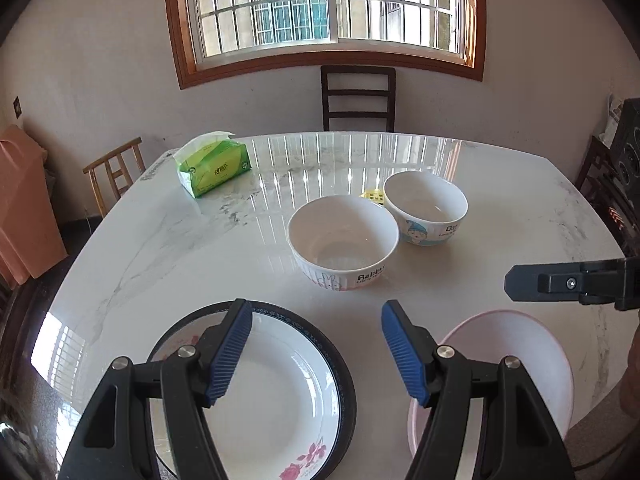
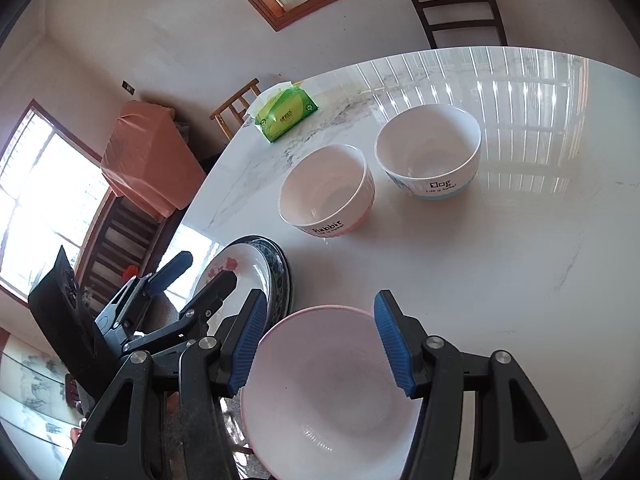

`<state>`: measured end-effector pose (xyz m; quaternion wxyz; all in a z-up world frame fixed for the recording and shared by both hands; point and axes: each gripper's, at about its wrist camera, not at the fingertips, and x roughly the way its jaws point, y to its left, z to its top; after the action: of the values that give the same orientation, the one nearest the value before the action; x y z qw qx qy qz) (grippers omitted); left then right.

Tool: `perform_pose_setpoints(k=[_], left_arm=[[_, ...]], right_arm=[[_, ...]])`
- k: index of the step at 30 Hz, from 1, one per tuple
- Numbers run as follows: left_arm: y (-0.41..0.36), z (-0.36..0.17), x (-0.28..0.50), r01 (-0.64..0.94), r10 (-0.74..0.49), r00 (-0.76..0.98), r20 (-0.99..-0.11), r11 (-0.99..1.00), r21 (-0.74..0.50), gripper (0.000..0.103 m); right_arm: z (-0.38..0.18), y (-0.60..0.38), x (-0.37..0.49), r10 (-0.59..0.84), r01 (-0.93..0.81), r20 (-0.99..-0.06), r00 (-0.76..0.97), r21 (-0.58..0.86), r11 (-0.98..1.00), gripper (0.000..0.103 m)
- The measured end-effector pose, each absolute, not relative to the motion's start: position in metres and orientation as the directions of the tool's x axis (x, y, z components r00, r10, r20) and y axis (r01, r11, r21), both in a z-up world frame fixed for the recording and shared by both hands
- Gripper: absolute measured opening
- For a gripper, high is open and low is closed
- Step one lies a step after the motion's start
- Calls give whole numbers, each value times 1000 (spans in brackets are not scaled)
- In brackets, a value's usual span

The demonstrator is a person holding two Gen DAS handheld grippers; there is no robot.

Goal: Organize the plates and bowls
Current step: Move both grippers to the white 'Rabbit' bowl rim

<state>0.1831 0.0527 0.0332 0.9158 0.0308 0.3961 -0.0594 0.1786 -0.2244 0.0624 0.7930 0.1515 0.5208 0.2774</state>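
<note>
Left claw point(image 1: 316, 352) hangs wide open, empty, over the flowered plate point(image 1: 276, 396) at lower left. Right claw point(image 2: 320, 344) stands half-open over the pink plate point(image 2: 332, 400), gripping nothing.

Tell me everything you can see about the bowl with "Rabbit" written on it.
The Rabbit bowl is a round, deep bowl that looks like glazed ceramic: white inside, with a ribbed outer wall, a pink band near the base, a small rabbit drawing and the black word "Rabbit" over a smaller line of text. It stands upright and looks empty on the marble-look table, near the middle. A similar Dog bowl stands close beside it; whether they touch is unclear. Neither gripper touches it.
</note>
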Motion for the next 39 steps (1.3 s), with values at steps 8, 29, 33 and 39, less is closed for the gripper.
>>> perform_pose_setpoints(k=[8,29,33,39], left_arm=[[89,36,246,95,-287,545,-788,955,-283,69],[93,-1,320,31,-228,432,-873,971,-238,69],[92,-6,325,29,-221,428,-876,973,-230,69],[94,-15,331,23,-223,419,-880,972,-236,69]], right_arm=[[59,-219,211,592,-203,-757,278,556,806,54],[25,-188,268,545,-65,-810,217,545,836,36],[19,-185,278,525,-54,-825,208,526,849,36],[12,-180,285,506,-46,-840,199,507,860,36]])
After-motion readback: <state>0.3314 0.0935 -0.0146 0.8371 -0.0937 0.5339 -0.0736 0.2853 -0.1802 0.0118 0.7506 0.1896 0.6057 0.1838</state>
